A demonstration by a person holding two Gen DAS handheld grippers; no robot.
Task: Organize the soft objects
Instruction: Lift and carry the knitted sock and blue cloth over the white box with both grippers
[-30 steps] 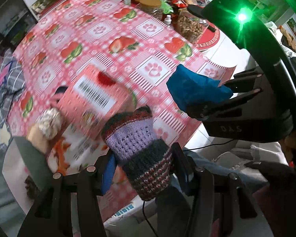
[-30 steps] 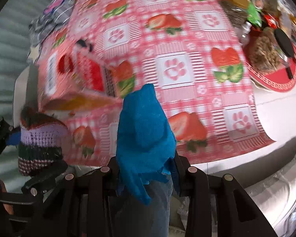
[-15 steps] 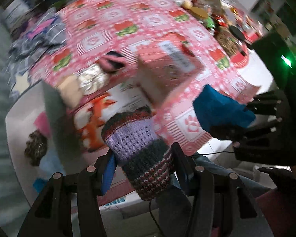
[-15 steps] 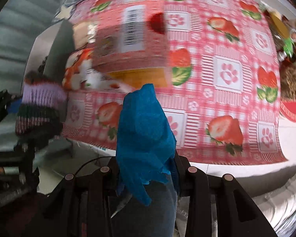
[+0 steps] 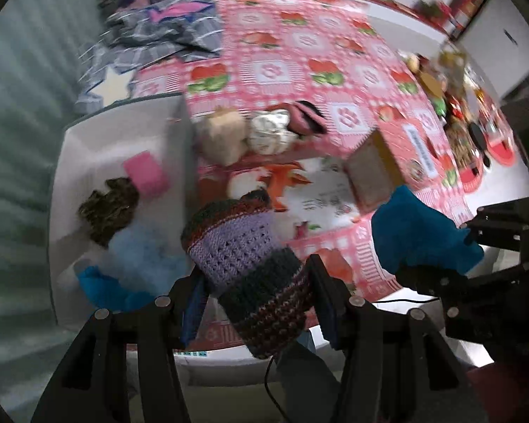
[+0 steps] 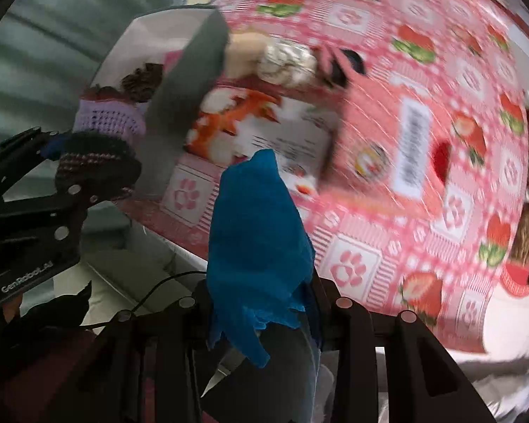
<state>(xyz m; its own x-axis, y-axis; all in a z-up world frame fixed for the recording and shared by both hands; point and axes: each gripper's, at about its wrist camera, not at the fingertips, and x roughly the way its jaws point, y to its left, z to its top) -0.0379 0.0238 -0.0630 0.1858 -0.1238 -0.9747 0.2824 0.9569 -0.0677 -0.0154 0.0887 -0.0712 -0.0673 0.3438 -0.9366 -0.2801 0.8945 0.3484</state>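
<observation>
With the white bin (image 5: 88, 162) at the table's edge already holding soft pieces, the left gripper (image 5: 257, 282) clamps a striped knit piece (image 5: 250, 264) and the right gripper (image 6: 261, 303) pinches a blue cloth (image 6: 257, 232), both aloft beside it, seemingly bound for that bin.

bin (image 5: 98, 148) open-topped, box flap (image 5: 374, 179) beside

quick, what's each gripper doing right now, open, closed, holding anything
Left gripper: closed on a striped knitted item in purple, dark green and maroon yarn.
Right gripper: closed on a crumpled bright blue cloth.
</observation>
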